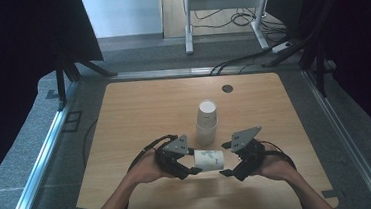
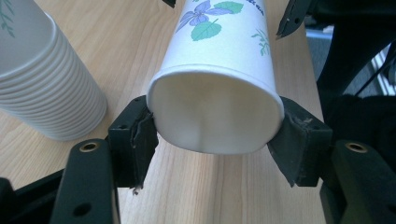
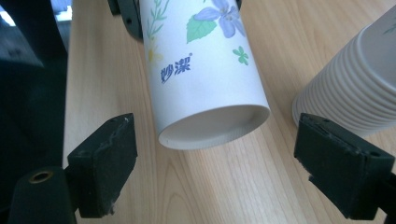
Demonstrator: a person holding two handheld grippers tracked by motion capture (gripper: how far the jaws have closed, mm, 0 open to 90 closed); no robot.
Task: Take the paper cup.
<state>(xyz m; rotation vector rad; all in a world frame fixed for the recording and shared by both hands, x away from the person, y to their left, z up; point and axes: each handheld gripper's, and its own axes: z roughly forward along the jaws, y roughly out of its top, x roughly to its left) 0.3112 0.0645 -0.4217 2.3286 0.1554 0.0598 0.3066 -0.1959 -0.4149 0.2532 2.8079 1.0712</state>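
Near the desk's (image 1: 138, 108) front edge, about midway along it, a flower-printed paper cup (image 1: 209, 160) lies on its side between the two claws. Its open mouth faces the left claw (image 1: 187, 164), whose pads pinch the rim from both sides and squeeze it slightly oval, as the left gripper view shows. Its recessed base points at the right claw (image 1: 230, 158), whose pads stand spread on either side without touching it. Just behind the cup, toward the desk's middle, a stack of nested paper cups (image 1: 207, 121) stands upside down. A small dark round disc (image 1: 227, 88) sits near the far edge.
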